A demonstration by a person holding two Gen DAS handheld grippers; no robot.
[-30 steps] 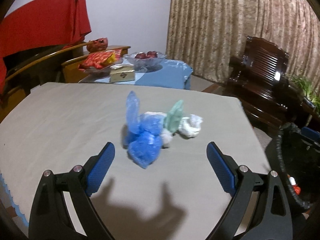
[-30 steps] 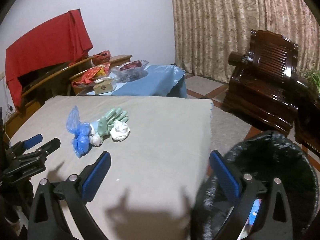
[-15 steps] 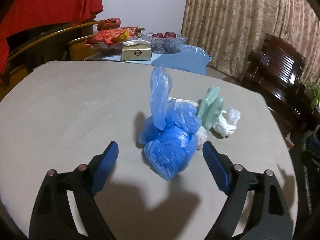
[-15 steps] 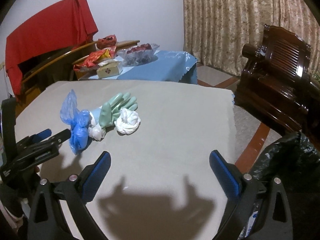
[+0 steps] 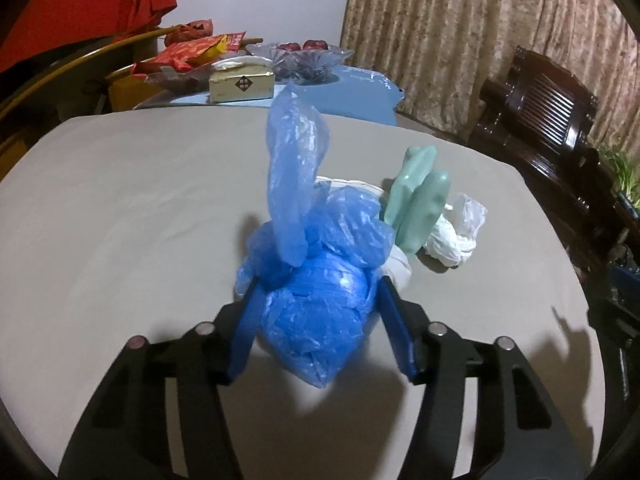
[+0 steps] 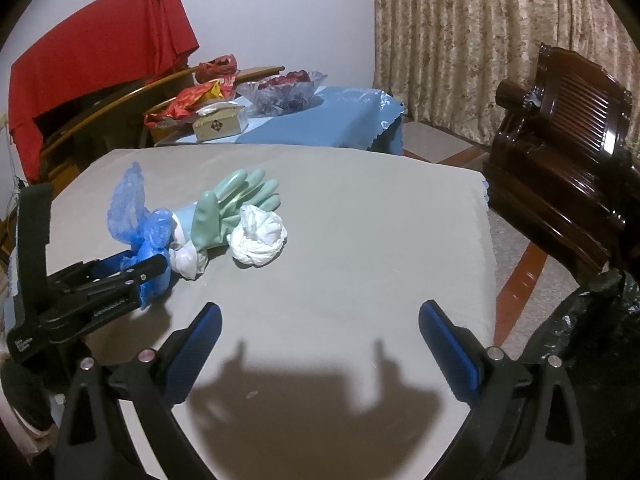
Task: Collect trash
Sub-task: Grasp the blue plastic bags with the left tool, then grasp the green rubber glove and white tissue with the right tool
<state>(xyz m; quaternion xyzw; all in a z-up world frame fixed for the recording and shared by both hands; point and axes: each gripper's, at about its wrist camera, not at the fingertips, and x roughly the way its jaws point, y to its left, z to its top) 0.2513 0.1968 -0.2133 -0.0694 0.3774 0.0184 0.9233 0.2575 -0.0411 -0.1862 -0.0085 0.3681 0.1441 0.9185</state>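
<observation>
Trash here is a little heap on the grey tabletop [image 6: 360, 208]: a blue plastic bag [image 5: 316, 312], a mint green rubber glove [image 5: 420, 204], a white knotted bag [image 5: 456, 232] and another white wad [image 6: 188, 258] tucked between the blue bag and the glove. The left gripper [image 5: 316, 320] has its 2 blue pads pressed against the sides of the blue bag, so it looks pinched, though it's squishy film and I'd guess the grip could slip or only catch a loose fold. The bag touches the white wad, so lifting might drag that along or knock it aside. The right gripper [image 6: 320, 344] hovers spread wide over bare table, holding nothing. The blue bag is crinkly, semi-transparent, with 1 tall flap sticking up. A black-lined bin [image 6: 592, 340] sits off the table's right edge.
</observation>
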